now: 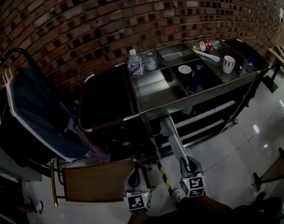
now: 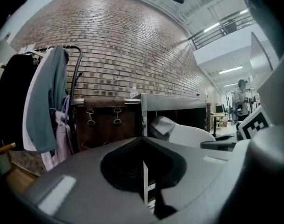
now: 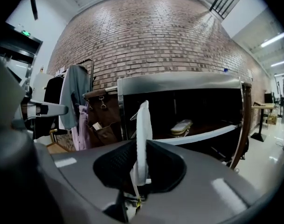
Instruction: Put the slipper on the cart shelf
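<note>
A white slipper (image 1: 174, 141) sticks forward from my right gripper (image 1: 186, 162), which is shut on its heel end. Its toe reaches the front of the steel cart (image 1: 197, 101), just below the top edge. In the right gripper view the slipper (image 3: 142, 134) stands edge-on between the jaws of the right gripper (image 3: 139, 174). A second pale slipper (image 3: 181, 126) lies on the cart's dark inner shelf (image 3: 202, 134). My left gripper (image 1: 135, 175) hangs beside the right one, jaws shut and empty. The left gripper view shows that gripper (image 2: 144, 171) with the held slipper (image 2: 179, 133) to its right.
Bottles (image 1: 135, 62), a glass and cups (image 1: 229, 63) stand in the cart's top trays. A brown bag (image 3: 102, 118) hangs on the cart's left end. A clothes rack with a jacket (image 1: 34, 111) and a wooden chair (image 1: 97, 181) stand at the left. A person (image 2: 242, 94) stands far off.
</note>
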Demonstrator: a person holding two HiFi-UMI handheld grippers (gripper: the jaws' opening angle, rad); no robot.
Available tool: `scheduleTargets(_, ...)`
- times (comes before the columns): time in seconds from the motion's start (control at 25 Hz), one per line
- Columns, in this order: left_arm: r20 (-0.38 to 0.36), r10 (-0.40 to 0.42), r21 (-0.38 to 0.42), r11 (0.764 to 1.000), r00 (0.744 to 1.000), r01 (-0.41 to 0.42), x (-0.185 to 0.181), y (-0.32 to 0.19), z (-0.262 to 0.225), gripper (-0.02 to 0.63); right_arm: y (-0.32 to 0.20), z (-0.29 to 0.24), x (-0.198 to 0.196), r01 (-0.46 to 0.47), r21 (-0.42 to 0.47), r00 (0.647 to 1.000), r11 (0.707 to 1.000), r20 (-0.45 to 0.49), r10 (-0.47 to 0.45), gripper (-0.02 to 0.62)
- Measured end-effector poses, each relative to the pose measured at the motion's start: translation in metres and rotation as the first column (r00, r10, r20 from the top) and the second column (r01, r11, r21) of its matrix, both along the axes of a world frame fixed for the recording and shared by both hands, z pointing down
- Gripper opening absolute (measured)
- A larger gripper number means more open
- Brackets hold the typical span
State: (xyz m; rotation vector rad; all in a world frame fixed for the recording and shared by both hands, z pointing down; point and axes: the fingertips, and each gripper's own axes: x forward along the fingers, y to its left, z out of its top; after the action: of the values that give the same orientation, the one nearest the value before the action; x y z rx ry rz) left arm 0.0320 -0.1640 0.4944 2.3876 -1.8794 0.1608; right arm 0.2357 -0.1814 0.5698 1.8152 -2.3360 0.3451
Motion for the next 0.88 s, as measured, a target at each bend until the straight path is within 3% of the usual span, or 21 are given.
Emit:
scheduleTargets(0.64,0.035,-0.143,-0.004,0.990,0.989,0.144,-0.017,-0.046,0.004,0.015,-0.155,0.014,-0.008,0.011,-0.069,0.986,0.998,0.166,0.000,0.058)
scheduleTargets(0.88,0.049,-0.194,-0.012,0.981,0.980,0.195,-0.031,-0.049,0.000,0.015,-0.198,0.028,-0.019,0.015,-0.160,0.960,0.987,0.280,0.031,0.058)
